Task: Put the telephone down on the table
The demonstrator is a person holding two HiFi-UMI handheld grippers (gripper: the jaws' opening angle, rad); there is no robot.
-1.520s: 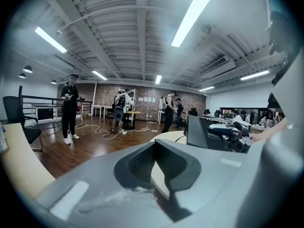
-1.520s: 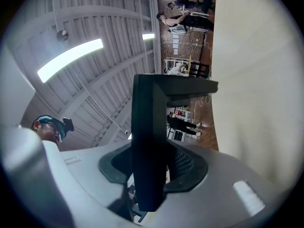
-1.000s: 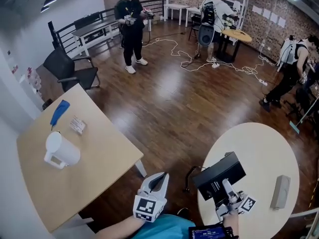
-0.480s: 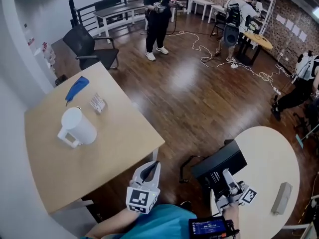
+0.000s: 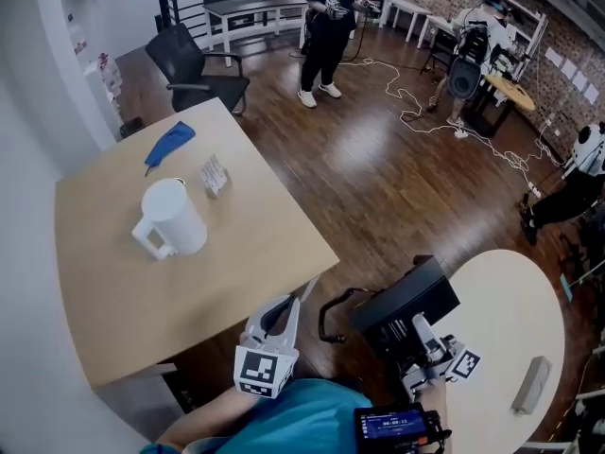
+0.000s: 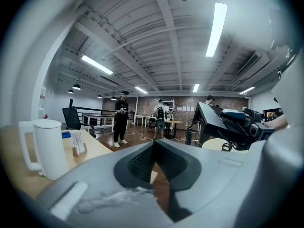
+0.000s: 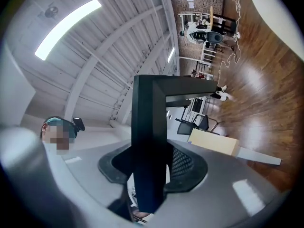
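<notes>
As the frame has swung left over the last second, the square table (image 5: 113, 282) now fills its left half, so I judge that is the drop spot. My right gripper (image 5: 423, 337) stays clamped on the telephone (image 5: 405, 305), aloft at lower right by the round table (image 5: 510, 310). The left gripper (image 5: 282, 312) has its jaws together and empty.

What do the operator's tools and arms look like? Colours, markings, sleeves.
Left tool and right tool: pale grey-white shells, black ribbed pads in a dark recess. Each carries a marker cube with black-and-white squares. A small dark screen with a blue readout sits behind the right one. The person wears a teal top.
</notes>
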